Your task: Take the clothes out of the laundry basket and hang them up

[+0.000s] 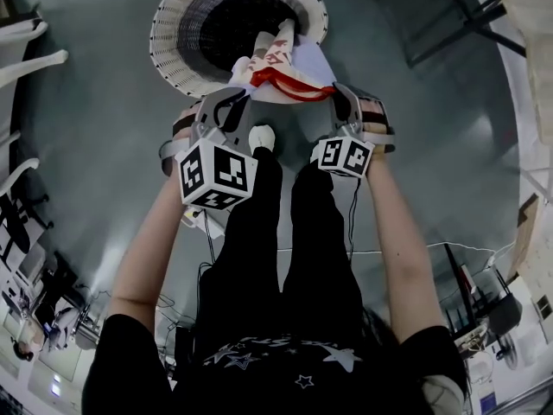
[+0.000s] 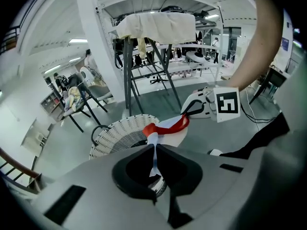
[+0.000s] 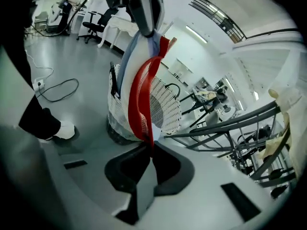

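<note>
A white garment with red trim (image 1: pixel 278 69) hangs stretched between both grippers, just over the round wicker laundry basket (image 1: pixel 177 37). My left gripper (image 2: pixel 154 148) is shut on a pale fold of the garment (image 2: pixel 169 126). My right gripper (image 3: pixel 152 145) is shut on the garment's red trim (image 3: pixel 143 87). In the head view the left gripper (image 1: pixel 233 100) and the right gripper (image 1: pixel 344 98) are side by side in front of the basket, with the cloth spanning between them. The basket (image 2: pixel 117 132) stands on the floor below the cloth.
A metal drying rack (image 2: pixel 144 75) with a cream cloth (image 2: pixel 156 25) draped over it stands behind the basket. The same rack's bars (image 3: pixel 240 123) run at the right of the right gripper view. The person's legs and white shoe (image 1: pixel 262 137) are below. Chairs and people are at the far left.
</note>
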Action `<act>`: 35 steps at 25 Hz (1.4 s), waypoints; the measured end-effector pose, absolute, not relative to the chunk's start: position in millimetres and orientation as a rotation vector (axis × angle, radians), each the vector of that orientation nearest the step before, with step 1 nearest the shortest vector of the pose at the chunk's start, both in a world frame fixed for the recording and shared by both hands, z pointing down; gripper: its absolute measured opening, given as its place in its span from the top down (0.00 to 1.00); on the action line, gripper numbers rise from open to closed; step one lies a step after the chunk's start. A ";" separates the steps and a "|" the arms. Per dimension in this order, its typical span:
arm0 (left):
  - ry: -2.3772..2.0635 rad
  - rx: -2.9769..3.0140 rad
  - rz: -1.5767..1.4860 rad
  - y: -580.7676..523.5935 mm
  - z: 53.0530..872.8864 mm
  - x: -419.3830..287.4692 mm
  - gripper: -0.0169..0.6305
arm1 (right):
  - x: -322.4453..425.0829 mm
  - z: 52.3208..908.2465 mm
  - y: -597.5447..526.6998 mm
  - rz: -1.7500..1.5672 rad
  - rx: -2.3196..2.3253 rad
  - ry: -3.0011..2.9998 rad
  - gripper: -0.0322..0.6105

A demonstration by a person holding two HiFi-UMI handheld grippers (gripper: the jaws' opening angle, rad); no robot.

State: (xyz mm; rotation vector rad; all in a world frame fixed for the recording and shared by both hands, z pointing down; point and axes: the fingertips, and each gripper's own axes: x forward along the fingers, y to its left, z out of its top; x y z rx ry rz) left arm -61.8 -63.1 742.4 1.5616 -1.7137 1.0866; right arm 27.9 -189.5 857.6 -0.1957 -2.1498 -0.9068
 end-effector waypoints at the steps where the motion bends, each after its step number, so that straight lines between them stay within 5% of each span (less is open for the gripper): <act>1: -1.722 1.558 1.086 -59.9 736.2 -64.1 0.93 | 28.4 846.4 -190.8 -0.894 -0.193 -2.158 0.91; 20: -1.992 1.658 0.962 -43.7 526.9 -117.5 0.93 | 27.9 554.1 -211.7 -0.602 0.177 -2.422 0.91; 35: -1.692 2.034 0.737 -102.0 485.8 -13.4 0.92 | 82.5 362.1 -220.3 -0.692 0.439 -2.496 0.91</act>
